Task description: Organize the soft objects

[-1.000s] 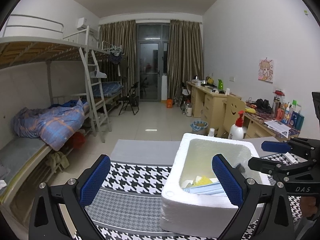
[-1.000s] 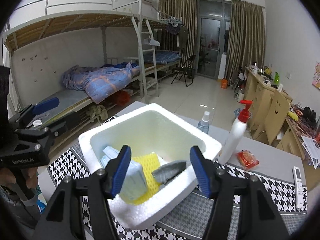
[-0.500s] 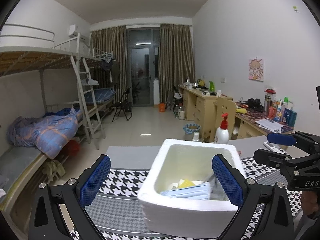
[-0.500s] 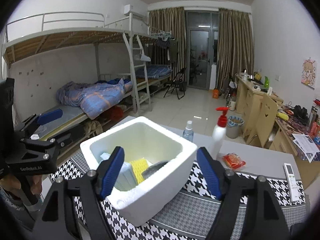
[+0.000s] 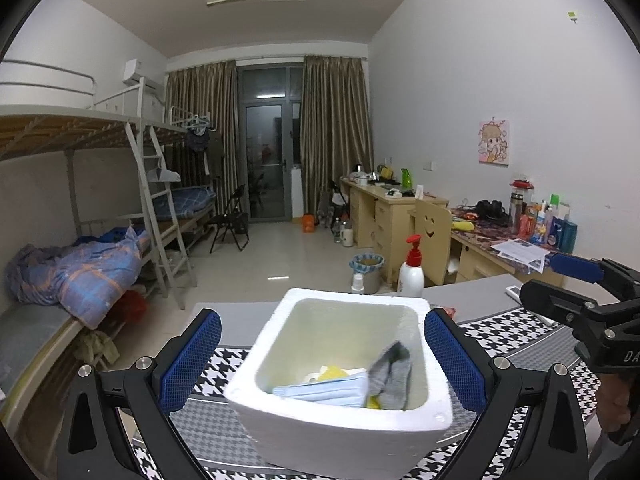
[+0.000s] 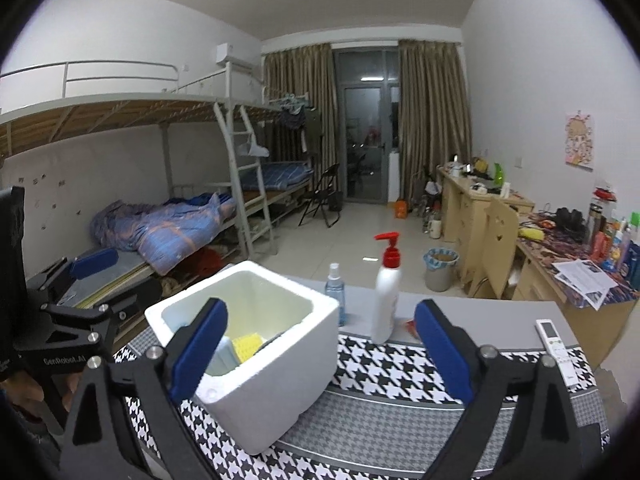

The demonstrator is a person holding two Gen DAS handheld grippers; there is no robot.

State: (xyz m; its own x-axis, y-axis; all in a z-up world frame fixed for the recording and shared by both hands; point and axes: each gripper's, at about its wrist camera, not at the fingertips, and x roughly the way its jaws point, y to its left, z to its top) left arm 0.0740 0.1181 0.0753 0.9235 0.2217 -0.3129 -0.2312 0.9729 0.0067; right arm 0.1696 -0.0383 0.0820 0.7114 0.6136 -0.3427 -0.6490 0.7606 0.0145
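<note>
Take the white foam box (image 5: 340, 420) as your landmark: it sits on the houndstooth table mat (image 6: 400, 372), and everything soft is inside it. From your left wrist view, a grey sock (image 5: 390, 376) leans against the box's right inner wall, a folded light-blue cloth (image 5: 324, 390) lies along the near inner wall, and a yellow sponge (image 5: 334, 372) peeks out behind the cloth.

Your left gripper (image 5: 320, 364) is spread wide, with one blue pad to either side of the box and neither pad pressing on it; nothing is grasped. Your right gripper (image 6: 320, 348) is widening its jaws at this moment, and they are empty (the box merely sits behind the left pad in that view, and the pads do not touch it). In the right wrist view the sponge (image 6: 248, 346) and cloth (image 6: 224, 354) show just behind that left pad, low in the box.

Beyond the box, just to its right in the right wrist view, stand a small clear spray bottle (image 6: 335, 294) and a white pump bottle with a red top (image 6: 386, 296). Farther right of the box, near the table's edge, a white remote control (image 6: 554, 340) lies flat. A small red packet (image 6: 412, 326) is partly hidden behind your right pad, so you cannot tell more about it.
</note>
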